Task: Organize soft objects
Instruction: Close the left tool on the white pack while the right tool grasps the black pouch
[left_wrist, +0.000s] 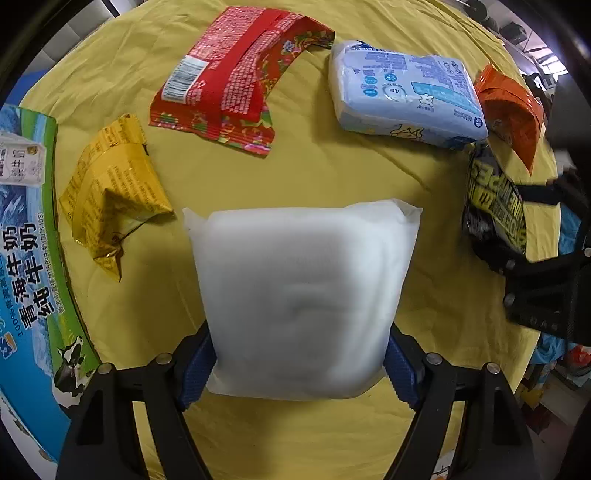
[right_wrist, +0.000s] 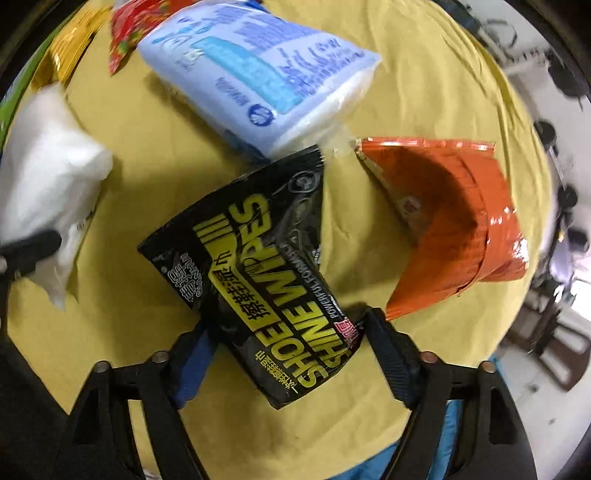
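1. Your left hand-held gripper (left_wrist: 301, 363) hides the lower sides of the white pack (left_wrist: 301, 295); its blue pads press both flanks, so it is grasping the pack.
2. Your right hand-held gripper (right_wrist: 286, 360) straddles the black wipes pack (right_wrist: 266, 266). The pads sit at its edges, but blur keeps you from telling whether they pinch it.
3. The wipes pack's top corner is tucked under the blue pack (right_wrist: 255, 70); the orange pouch (right_wrist: 454, 225) lies just beside both.
4. The red packet (left_wrist: 236, 77) and yellow packet (left_wrist: 110, 184) lie apart at the left; the right view cuts them off.
5. The milk carton (left_wrist: 29, 258) is cropped at the left rim.
6. Everything rests on a wrinkled yellow cloth (left_wrist: 332, 177) over the counter.
7. The room beyond is dim, blurred clutter.
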